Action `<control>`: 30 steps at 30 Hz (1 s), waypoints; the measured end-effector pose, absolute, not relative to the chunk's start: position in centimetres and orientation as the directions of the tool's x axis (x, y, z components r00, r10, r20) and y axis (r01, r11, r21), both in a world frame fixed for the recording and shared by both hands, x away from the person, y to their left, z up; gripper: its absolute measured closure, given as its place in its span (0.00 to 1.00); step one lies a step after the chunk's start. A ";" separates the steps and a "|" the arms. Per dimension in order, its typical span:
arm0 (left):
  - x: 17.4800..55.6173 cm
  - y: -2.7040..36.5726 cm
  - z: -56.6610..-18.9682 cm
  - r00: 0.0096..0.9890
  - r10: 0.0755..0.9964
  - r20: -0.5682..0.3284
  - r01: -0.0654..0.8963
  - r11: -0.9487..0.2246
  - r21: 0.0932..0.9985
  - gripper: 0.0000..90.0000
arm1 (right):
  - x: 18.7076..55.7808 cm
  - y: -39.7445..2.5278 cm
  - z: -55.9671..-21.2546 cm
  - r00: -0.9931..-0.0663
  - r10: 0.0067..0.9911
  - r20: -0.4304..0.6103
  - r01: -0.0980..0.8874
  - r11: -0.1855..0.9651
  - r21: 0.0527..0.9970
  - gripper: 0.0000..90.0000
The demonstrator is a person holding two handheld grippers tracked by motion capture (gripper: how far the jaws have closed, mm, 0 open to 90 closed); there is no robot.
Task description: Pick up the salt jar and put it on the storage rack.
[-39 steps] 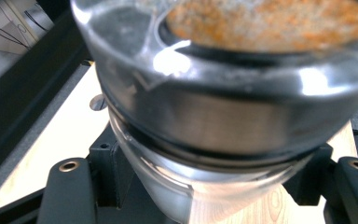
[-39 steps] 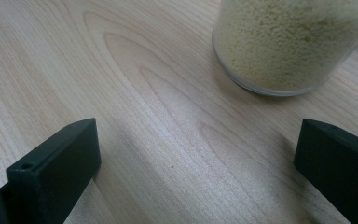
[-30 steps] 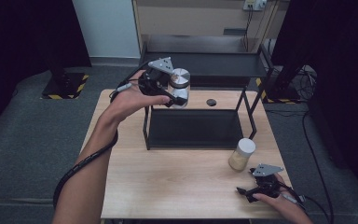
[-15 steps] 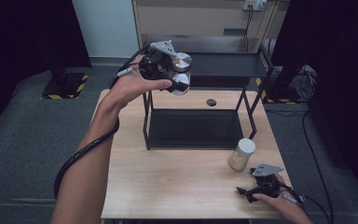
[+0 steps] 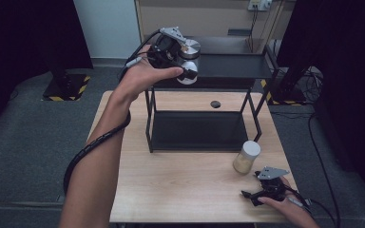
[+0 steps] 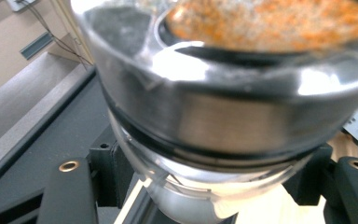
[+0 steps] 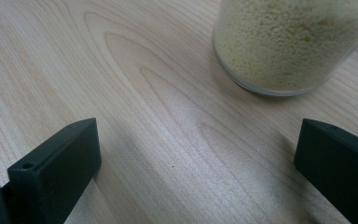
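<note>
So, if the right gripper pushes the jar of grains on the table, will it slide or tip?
The jar is taller than wide, so a high push may tip it; a low push probably slides it on the smooth table. It looks nearly full, so likely rather heavy. Its walls look like glass, perhaps slippery and fragile.

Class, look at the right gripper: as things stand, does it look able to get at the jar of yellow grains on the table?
Probably yes. The right gripper rests open on the table, the jar stands just ahead of it, and bare wood lies between them.
</note>
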State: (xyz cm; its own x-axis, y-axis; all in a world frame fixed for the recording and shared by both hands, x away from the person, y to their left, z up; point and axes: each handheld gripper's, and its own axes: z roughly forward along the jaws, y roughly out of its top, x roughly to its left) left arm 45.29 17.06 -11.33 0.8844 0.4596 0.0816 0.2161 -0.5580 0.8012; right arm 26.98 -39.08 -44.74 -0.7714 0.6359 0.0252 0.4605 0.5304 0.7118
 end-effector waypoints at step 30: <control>46.4 12.2 -12.7 0.656 0.753 0.046 0.423 -0.418 0.804 0.33 | 27.1 -39.2 -44.8 -0.778 0.628 0.025 0.454 0.534 0.713 0.02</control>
